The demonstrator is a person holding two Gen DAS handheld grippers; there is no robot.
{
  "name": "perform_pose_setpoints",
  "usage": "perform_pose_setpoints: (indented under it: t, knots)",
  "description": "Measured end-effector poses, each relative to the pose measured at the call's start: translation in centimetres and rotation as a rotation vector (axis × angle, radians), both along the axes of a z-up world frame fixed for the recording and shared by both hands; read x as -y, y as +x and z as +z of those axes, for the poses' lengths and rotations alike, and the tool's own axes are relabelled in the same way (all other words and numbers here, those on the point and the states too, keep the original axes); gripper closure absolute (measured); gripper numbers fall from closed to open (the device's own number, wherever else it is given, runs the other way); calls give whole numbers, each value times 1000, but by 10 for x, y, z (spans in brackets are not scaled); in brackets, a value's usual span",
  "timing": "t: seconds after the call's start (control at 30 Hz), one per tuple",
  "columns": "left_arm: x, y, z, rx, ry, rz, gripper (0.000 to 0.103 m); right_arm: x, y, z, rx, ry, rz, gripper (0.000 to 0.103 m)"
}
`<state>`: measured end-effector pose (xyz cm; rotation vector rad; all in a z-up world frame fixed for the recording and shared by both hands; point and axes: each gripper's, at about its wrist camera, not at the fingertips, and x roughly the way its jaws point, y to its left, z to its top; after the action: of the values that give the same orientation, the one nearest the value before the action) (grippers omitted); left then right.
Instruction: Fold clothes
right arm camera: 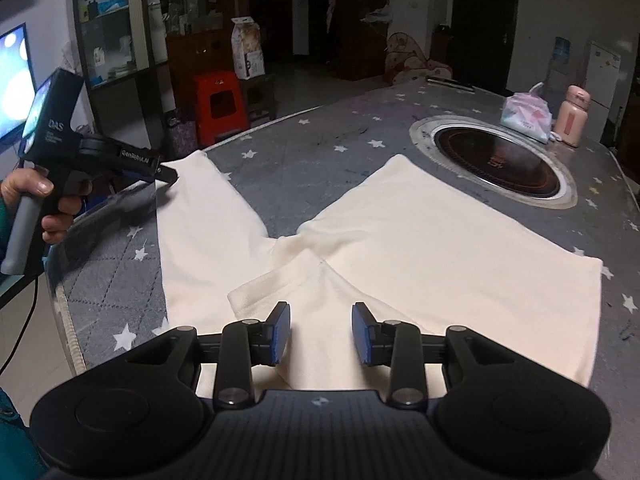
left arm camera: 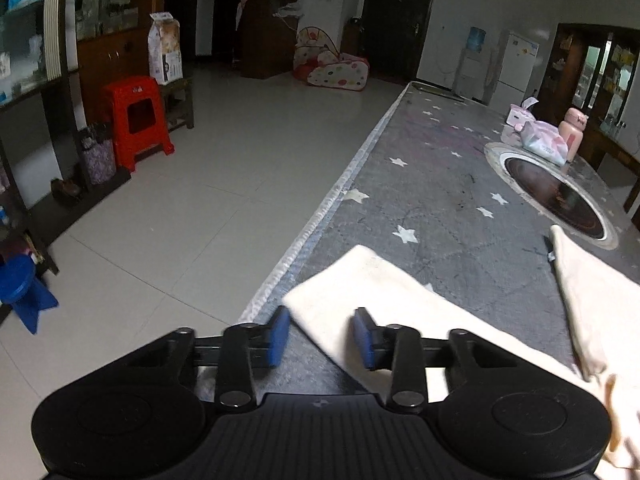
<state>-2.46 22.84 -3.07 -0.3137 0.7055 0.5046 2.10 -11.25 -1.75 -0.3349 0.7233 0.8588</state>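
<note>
A cream garment (right arm camera: 400, 248) lies flat on the grey star-patterned table cover (right arm camera: 304, 160), its two leg-like parts spread in a V. In the left wrist view, my left gripper (left arm camera: 322, 338) hovers over the end of the left part (left arm camera: 380, 292); the blue pads stand apart, with the cloth's corner between them and not pinched. In the right wrist view a hand holds that gripper (right arm camera: 170, 174) at the same corner. My right gripper (right arm camera: 321, 334) is open above the garment's near middle, beside a small turned-over flap (right arm camera: 272, 284).
A round inset hob (right arm camera: 496, 164) sits in the table beyond the garment, with a plastic bag (right arm camera: 524, 114) and a pink bottle (right arm camera: 572, 118) behind it. The table's edge (left arm camera: 320, 216) runs close on the left, with tiled floor and a red stool (left arm camera: 138, 118) beyond.
</note>
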Motion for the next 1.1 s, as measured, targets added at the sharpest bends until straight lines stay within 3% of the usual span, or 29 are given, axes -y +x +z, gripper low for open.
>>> perform_pose_setpoints:
  t: [0.03, 0.13, 0.53, 0.8, 1.1]
  knots:
    - [-1, 0, 0, 3, -4, 2, 89, 3, -1, 1, 1, 5, -7, 69]
    - [-2, 1, 1, 25, -37, 14, 96, 12, -1, 4, 6, 11, -28, 69]
    - [39, 7, 35, 106, -41, -98, 97, 38, 1, 12, 14, 40, -95, 69]
    - [99, 15, 68, 170, -62, -280, 98, 62, 5, 18, 22, 87, -155, 69]
    - [193, 29, 86, 222, -160, -583, 98, 118, 12, 24, 28, 149, -297, 69]
